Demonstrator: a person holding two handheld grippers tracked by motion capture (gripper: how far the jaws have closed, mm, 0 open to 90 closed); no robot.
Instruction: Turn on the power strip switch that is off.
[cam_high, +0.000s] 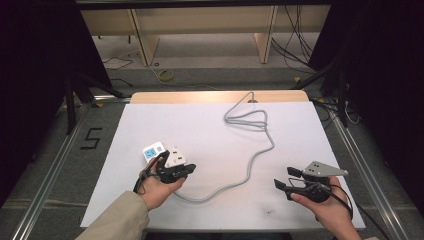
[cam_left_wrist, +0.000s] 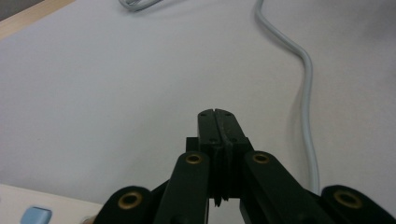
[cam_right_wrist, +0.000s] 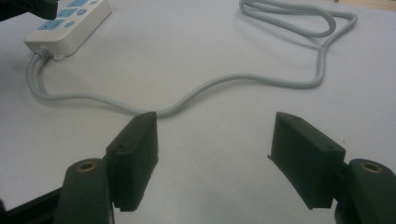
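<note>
Left gripper (cam_high: 187, 169), jaws closed and empty, is hovering at the power strip (cam_high: 165, 155), frame's lower left; right gripper (cam_high: 287, 177) is resting wide open, lower right.

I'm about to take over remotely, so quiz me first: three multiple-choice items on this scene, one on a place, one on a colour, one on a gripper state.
1. Where does the power strip lie?
A. by the left gripper
B. by the right gripper
C. on the floor

2. What colour is the cable?
A. red
B. grey
C. black

3. How do the left gripper's jaws stand?
A. wide open
B. shut on the cable
C. shut on nothing

Key:
1 A: the high view shows the strip beside that gripper.
2 B: it runs pale grey across the white table.
3 C: in the left gripper view the jaws meet with nothing between them.
</note>
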